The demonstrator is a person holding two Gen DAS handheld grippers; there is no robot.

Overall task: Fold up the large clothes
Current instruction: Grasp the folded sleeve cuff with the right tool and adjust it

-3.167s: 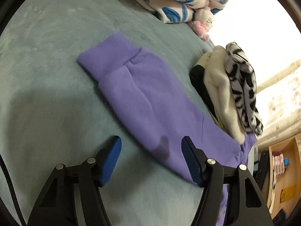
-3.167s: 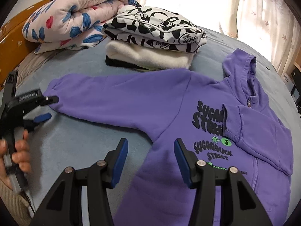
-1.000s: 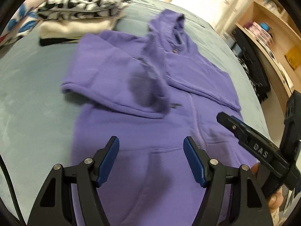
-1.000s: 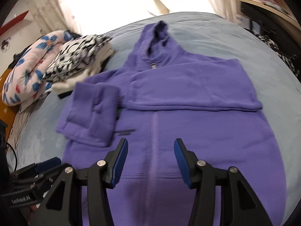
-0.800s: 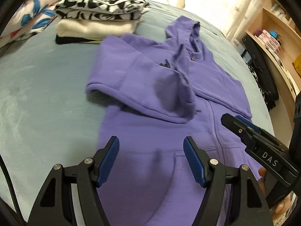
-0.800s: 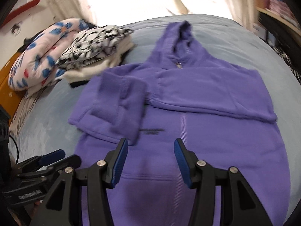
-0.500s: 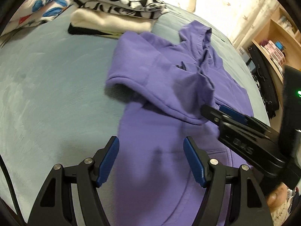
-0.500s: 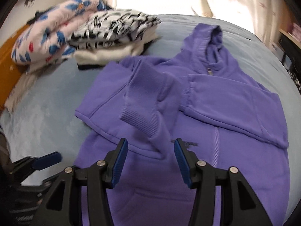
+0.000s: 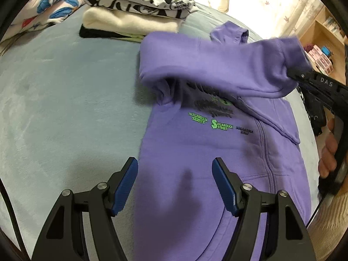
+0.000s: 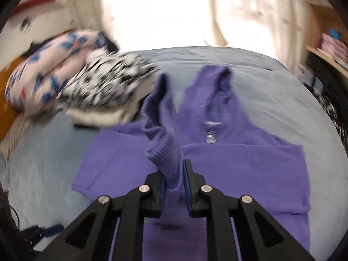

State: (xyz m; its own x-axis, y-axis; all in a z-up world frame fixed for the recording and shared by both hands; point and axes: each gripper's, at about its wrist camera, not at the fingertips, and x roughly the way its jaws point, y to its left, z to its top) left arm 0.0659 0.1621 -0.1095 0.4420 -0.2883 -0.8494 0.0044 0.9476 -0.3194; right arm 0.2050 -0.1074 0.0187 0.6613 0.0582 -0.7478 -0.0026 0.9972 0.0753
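A purple zip hoodie (image 9: 195, 152) lies face up on a grey-blue bed, hood toward the window; it also shows in the right wrist view (image 10: 250, 169). My right gripper (image 10: 174, 171) is shut on the ribbed cuff of its left sleeve (image 10: 161, 134) and holds the sleeve lifted across the chest (image 9: 239, 65). The other sleeve lies folded over the front (image 10: 245, 158). My left gripper (image 9: 175, 184) is open and empty above the hoodie's lower hem. The right gripper appears in the left wrist view (image 9: 293, 74), held by a hand.
A stack of folded clothes (image 9: 134, 10), black-and-white print on top of cream, sits at the back left. A floral quilt (image 9: 43, 6) lies beyond it. Wooden shelves (image 9: 322, 43) stand to the right. Bare bedspread (image 9: 65, 108) lies left of the hoodie.
My right gripper has closed on the left sleeve's cuff and lifted it up and to the right across the chest, uncovering the green print. My left gripper stays open over the hem.
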